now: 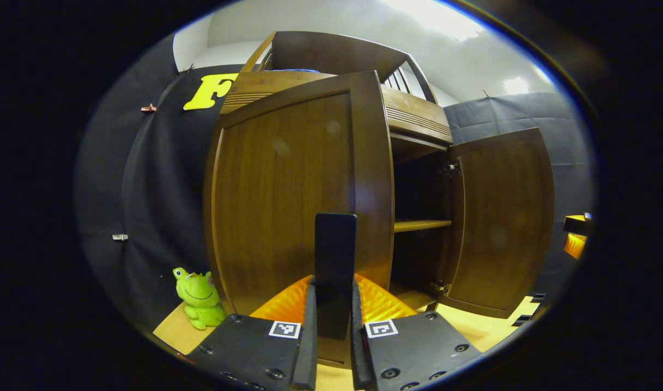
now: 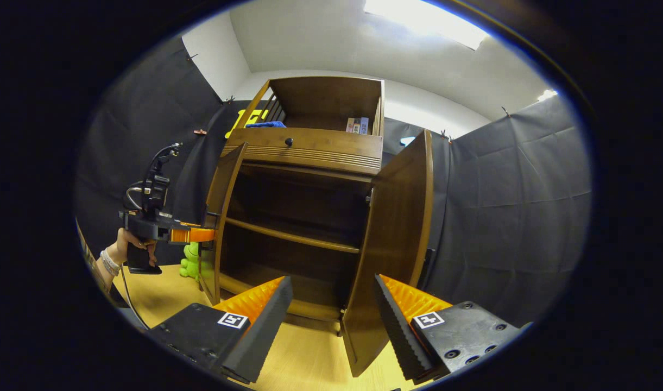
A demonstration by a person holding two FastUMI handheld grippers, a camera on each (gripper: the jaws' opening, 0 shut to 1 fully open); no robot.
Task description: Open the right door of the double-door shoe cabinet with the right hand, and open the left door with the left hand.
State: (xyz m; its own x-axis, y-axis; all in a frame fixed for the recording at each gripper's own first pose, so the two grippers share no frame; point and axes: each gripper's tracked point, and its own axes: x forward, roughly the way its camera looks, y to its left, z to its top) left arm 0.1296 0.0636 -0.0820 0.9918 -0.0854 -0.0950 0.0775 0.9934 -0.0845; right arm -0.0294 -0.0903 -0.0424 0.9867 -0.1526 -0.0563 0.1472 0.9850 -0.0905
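The dark wooden shoe cabinet [image 2: 309, 146] stands with both doors swung out. In the left gripper view the left door [image 1: 282, 201] is close in front, and my left gripper [image 1: 334, 282] is shut on its black upright handle [image 1: 335, 244]. The right door [image 1: 499, 217] stands open at the right. In the right gripper view my right gripper [image 2: 332, 282] is open and holds nothing, just short of the right door [image 2: 393, 244], which stands edge-on. Farther left, a hand [image 2: 127, 250] holds the left gripper [image 2: 201, 234] against the left door [image 2: 222, 217].
A green frog plush [image 1: 198, 296] sits on the wooden floor beside the cabinet's left side. Inside, a bare shelf [image 2: 293, 236] crosses the cabinet. Above is a drawer with a knob [image 2: 289, 142], and a blue cloth [image 2: 266, 124] and books [image 2: 357, 125] lie on top.
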